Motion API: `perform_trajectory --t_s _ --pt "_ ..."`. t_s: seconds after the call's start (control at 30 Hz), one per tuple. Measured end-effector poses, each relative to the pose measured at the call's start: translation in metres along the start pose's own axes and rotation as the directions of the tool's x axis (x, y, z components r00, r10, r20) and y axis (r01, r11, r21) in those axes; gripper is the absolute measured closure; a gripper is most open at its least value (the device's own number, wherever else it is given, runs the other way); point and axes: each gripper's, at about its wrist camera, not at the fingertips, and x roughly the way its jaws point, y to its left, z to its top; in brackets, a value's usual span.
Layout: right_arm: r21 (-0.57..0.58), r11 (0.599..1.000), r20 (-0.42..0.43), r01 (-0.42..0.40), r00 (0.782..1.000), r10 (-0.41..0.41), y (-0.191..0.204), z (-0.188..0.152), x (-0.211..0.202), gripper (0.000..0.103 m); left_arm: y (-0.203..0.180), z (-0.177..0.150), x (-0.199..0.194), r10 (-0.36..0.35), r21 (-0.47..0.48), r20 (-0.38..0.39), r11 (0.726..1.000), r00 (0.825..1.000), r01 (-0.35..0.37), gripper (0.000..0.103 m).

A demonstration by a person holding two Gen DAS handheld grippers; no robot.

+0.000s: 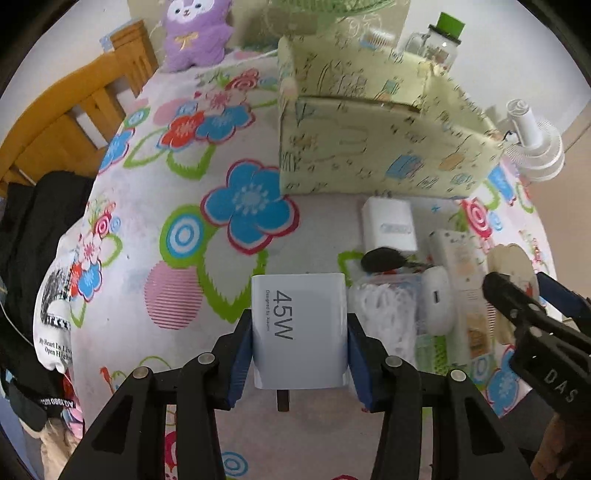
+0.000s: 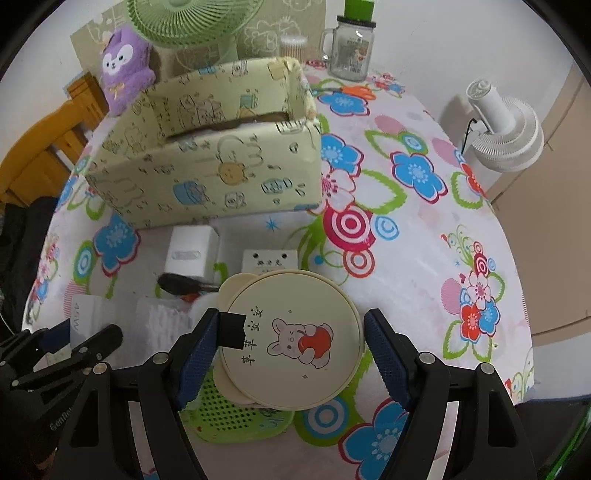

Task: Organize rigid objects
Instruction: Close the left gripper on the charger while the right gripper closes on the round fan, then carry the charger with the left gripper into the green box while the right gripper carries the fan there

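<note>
My left gripper (image 1: 299, 350) is shut on a white 45W charger (image 1: 299, 328), held above the flowered tablecloth, prong toward me. My right gripper (image 2: 291, 347) is open, its fingers on either side of a round cream case with a rabbit picture (image 2: 291, 339); its left finger seems to touch the case, the right stands apart. A pale green patterned open box (image 2: 207, 155) stands behind; it also shows in the left wrist view (image 1: 369, 147). In front of the box lies a white adapter (image 1: 388, 225), also in the right wrist view (image 2: 190, 254).
A pile lies by the case: a black brush (image 2: 177, 284), a white socket block (image 2: 269, 260), a green perforated item (image 2: 236, 417), white cord (image 1: 384, 314). A purple plush (image 2: 125, 66), green fan (image 2: 192, 22), glass jar (image 2: 351, 48) and white fan (image 2: 506, 125) stand around the table.
</note>
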Motion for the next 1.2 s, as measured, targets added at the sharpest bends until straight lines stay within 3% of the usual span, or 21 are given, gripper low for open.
perform_trajectory --t_s 0.57,1.2 --pt "0.034 0.999 0.101 -0.038 0.994 0.034 0.01 0.01 -0.052 0.023 -0.018 0.024 -0.054 -0.056 0.056 0.109 0.997 0.992 0.05 0.055" --pt "-0.044 0.996 0.126 -0.076 0.989 0.081 0.009 0.057 -0.063 0.023 -0.022 0.059 -0.072 -0.017 -0.004 0.15 1.0 0.989 0.018 0.055"
